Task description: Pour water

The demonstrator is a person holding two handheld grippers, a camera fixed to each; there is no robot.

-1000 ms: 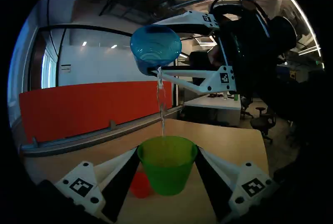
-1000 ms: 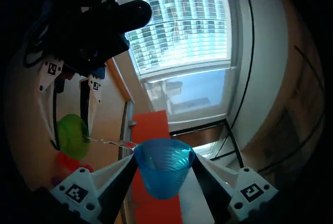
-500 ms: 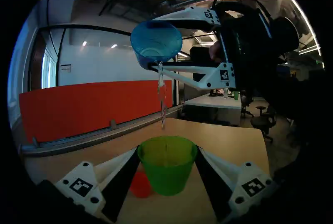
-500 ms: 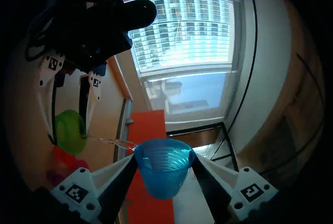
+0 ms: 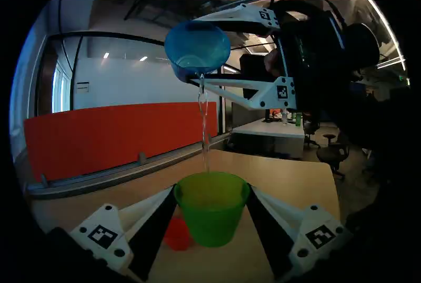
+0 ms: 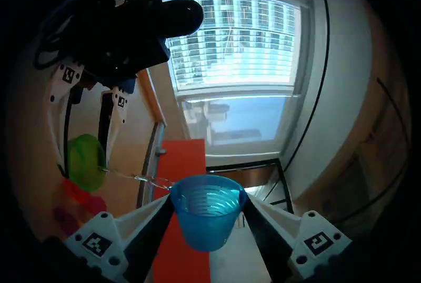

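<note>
Blue cup (image 6: 208, 212), gripped between right jaws, pours into green cup (image 5: 211, 206).

The left gripper (image 5: 211, 199) is seen at the bottom centre of the left gripper view, its fingers closed against the sides of an upright green cup (image 5: 211, 214). The right gripper (image 5: 199, 51) is held above it at upper centre, turned sideways and clamped on a tilted blue cup (image 5: 196, 46).
</note>
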